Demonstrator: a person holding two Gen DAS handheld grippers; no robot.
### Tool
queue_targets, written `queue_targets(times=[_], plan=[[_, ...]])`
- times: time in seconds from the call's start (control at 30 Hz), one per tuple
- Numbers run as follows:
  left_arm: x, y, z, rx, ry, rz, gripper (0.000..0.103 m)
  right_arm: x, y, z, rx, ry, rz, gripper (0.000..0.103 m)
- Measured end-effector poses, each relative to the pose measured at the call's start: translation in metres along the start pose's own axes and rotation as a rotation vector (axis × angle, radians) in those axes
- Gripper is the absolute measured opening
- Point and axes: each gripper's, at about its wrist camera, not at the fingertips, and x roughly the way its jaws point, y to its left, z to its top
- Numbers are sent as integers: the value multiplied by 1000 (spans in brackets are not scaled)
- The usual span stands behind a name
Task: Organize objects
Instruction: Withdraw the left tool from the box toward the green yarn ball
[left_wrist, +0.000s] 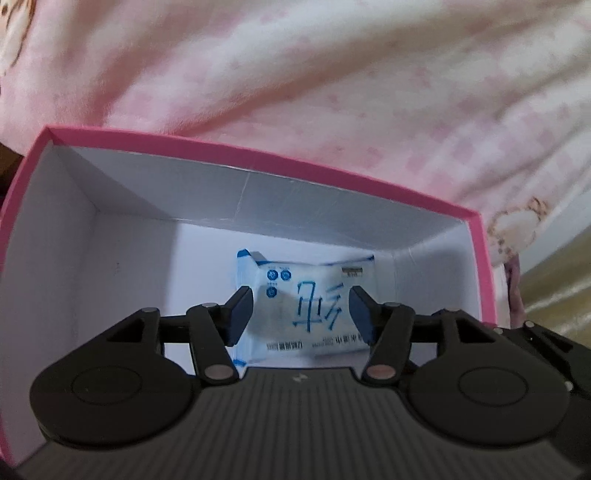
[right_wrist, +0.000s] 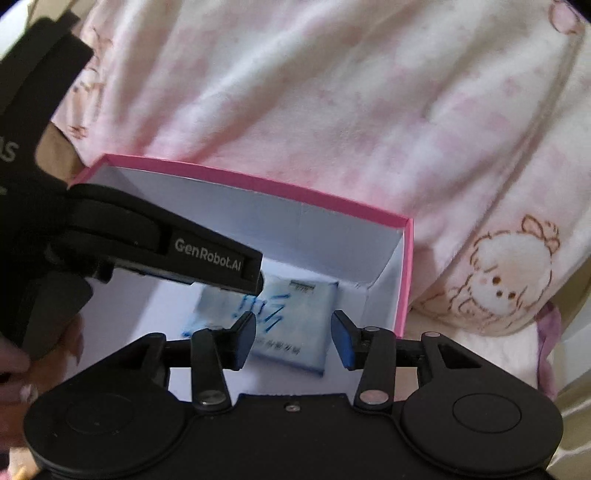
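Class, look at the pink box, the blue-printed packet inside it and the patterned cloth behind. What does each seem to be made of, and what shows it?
Pink box: likely matte cardboard; thin straight walls, sharp folded corners, plain white inside.
Packet: probably glossy plastic film; it glints, creases softly, has a crimped edge.
Cloth: soft woven fabric, maybe cotton bedding; it folds loosely, print looks dull.

One pink box (left_wrist: 258, 162), seemingly one blue-printed packet (left_wrist: 306, 306), two grippers.
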Motion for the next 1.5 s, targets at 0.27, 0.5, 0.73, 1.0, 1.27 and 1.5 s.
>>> queue_targets(times=[0.27,0.5,0.73,1.0,1.27,1.5], plan=[[-70,-18,-28,207,0,20,62,-72,-6,-25,37,-16,163,51],[-146,-38,-66,337,19,18,69,-141,-14,-46,67,-28,251,59],[-199,-54,-116,403,43,37,76,-206,-15,-77,65,-36,306,67],[-221,-55,-176,392,60,35,80,-231,-2,-127,93,48,388,71],[-208,-36,-218,304,127,-16,83,-230,22,-175,15,46,373,79],[-198,-30,-233,275,129,-42,87,-226,30,-198,-1,7,397,88]])
